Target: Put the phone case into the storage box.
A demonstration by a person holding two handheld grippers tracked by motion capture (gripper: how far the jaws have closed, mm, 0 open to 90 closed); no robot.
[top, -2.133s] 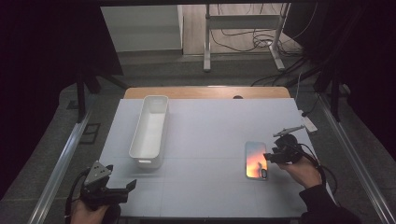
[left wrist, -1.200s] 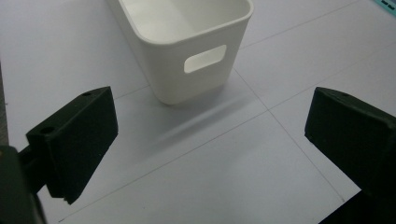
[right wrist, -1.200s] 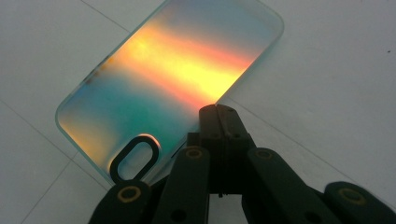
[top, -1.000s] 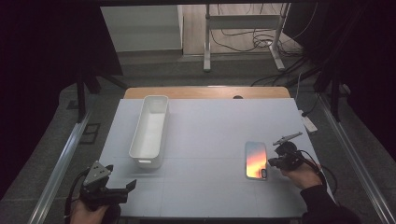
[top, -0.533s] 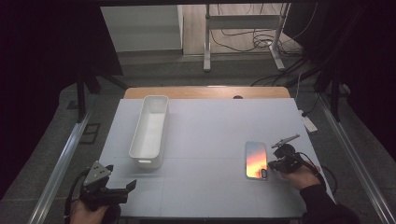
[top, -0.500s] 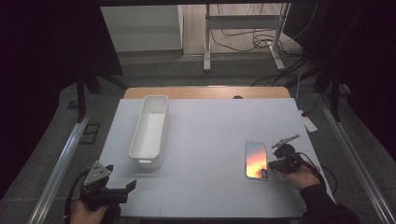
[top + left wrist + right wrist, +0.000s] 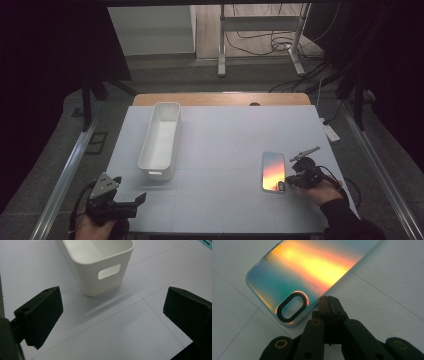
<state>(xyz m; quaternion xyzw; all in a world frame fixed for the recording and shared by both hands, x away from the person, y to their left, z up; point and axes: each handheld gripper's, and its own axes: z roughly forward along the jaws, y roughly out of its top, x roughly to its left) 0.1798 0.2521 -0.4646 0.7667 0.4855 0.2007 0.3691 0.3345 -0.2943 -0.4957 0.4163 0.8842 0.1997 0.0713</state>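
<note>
While the phone case (image 7: 273,171) lies flat on the pale table (image 7: 225,145), well to the right of the white bin (image 7: 160,140) and near the table's right front part, the right gripper (image 7: 288,182) sits low at the corner of the case that carries the camera cut-out. Its jaws are pressed tight together with nothing between them, their tip touching or nearly touching the case's edge just beside the oval hole; from the right gripper view (image 7: 329,302) I cannot say for certain that contact is made. A thin, flat thing like this gives pads no purchase from above, so I judge the clenched tip is set there to nudge or pry the edge so the case can be lifted.

As to looks, the case is a slim rounded rectangle with an iridescent face, blue-green at both ends and a bright orange-yellow band across the middle, and a dark-rimmed oval opening at the corner nearest the person.

Farther out, the bin stands lengthwise away from the person, open side up, empty as far as can be seen, with a slot handle in its near end wall. The left gripper (image 7: 131,202) rests at the table's front edge, in front of and left of the bin, its jaws spread wide and released, pointing toward the bin (image 7: 100,262) with bare table between them, waiting rather than working.
</note>
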